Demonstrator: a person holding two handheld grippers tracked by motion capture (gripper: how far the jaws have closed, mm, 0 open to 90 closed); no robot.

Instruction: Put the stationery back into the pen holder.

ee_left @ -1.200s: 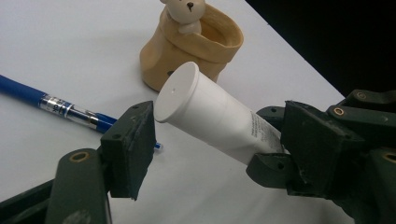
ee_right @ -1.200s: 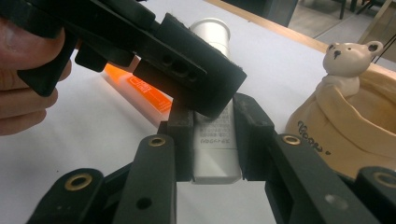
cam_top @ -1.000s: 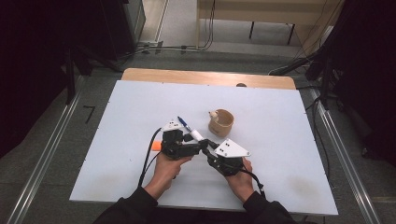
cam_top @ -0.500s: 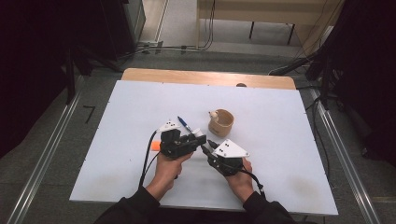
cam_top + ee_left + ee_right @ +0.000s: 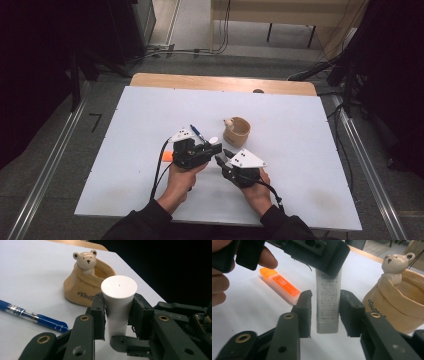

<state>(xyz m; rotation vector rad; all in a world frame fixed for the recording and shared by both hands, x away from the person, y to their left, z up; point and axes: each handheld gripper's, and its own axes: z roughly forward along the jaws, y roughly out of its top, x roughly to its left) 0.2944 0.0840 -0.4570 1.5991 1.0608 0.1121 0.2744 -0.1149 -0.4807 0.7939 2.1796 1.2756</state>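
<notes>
White counter [image 5: 300, 150] | left tongs [image 5: 117, 315] just closed onto tube [image 5: 118, 297] cap | right tongs [image 5: 324, 312] just loosened, flanking tube base | handover nearly done; pen holder [image 5: 236, 131] placement remains.

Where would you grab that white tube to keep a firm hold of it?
Probably at the round cap end, from the two sides, as the left hand-held gripper does now: its pads press the tube just under the wide cap, which should stop it slipping through. The flat crimped tail is thin; the right hand-held gripper straddles it with small gaps, its jaws having just been opening.
</notes>
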